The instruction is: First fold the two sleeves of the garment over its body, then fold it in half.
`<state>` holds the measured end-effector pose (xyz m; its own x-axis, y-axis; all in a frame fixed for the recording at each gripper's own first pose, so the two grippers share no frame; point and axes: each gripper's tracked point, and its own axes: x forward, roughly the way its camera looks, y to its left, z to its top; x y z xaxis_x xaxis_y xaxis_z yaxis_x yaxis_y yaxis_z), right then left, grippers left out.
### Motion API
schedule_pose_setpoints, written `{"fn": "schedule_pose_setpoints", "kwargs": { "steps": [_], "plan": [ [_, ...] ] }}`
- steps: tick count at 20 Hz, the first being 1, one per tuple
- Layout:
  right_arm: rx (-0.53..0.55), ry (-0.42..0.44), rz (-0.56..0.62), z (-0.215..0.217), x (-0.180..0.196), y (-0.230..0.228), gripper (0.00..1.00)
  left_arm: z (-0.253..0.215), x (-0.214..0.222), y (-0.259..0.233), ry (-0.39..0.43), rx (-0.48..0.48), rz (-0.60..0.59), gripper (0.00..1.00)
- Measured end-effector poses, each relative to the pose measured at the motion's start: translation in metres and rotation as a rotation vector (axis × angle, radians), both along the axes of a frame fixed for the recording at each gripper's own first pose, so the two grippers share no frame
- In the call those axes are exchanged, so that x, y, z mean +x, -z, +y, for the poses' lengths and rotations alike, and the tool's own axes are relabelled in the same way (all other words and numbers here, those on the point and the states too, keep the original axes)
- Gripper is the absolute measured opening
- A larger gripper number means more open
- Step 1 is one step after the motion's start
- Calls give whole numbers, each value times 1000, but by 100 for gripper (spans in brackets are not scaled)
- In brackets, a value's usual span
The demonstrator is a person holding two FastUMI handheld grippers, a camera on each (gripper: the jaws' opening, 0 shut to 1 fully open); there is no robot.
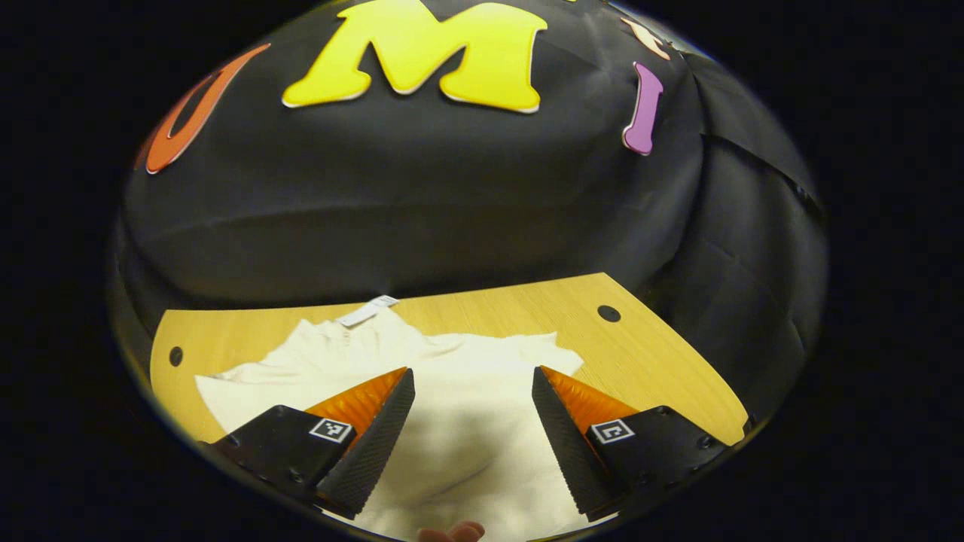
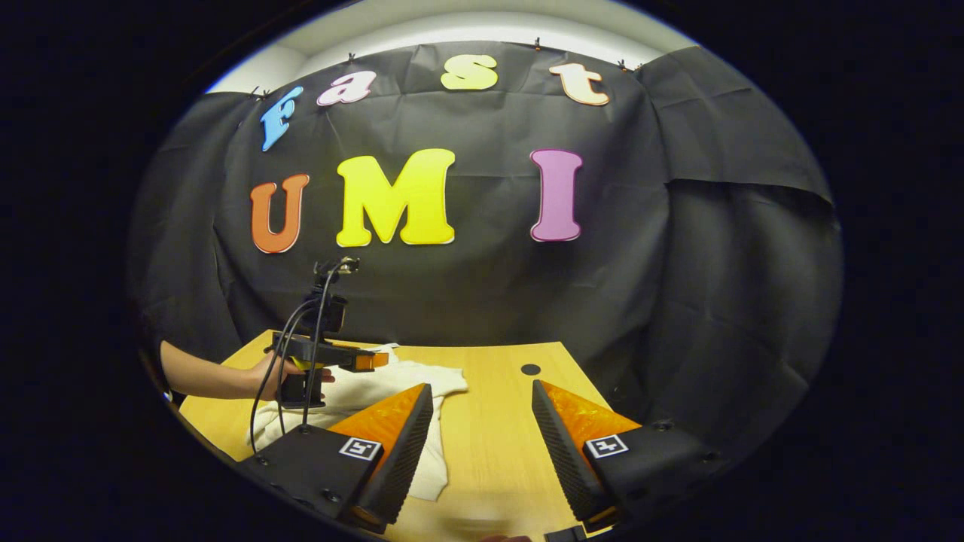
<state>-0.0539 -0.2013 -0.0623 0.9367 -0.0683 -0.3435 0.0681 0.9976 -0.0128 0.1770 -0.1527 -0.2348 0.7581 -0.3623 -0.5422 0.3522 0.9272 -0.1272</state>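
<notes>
1. The garment [image 1: 452, 391] is a cream knit top, lying rumpled on the wooden counter [image 1: 640, 354] with its neck tag [image 1: 367, 310] toward the far edge. It looks soft, light and floppy, so I'd guess it'll sag and bunch the second you lift it.
2. Best bet is probably pinching a sleeve near its cuff or outer edge, not the thick middle. It's too crumpled to tell exactly where the sleeves are.
3. The left claw [image 1: 473, 421] hangs over the garment's middle, spread wide, holding nothing.
4. The right claw [image 2: 482, 436] is also spread and empty, over bare counter just beside the garment's edge.
5. The counter is smooth light wood with cable holes [image 1: 608, 313], and black cloth forms the booth wall behind.
</notes>
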Motion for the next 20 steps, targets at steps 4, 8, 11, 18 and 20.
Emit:
{"fn": "schedule_pose_setpoints", "kwargs": {
  "steps": [4,8,11,18,20],
  "plan": [
    [31,-52,-20,31,12,-3,82,44,-38,-85,-133,20,-136,99],
    [53,-95,-33,57,24,-6,83,85,-85,-155,-228,21,-216,98],
    [64,-126,-35,73,31,-5,83,116,-112,-169,-279,30,-218,98],
    [58,-194,-23,101,37,2,83,186,-182,-161,-367,82,-222,98],
    [56,-209,-21,106,37,6,83,195,-193,-157,-382,81,-213,98]
  ]
}}
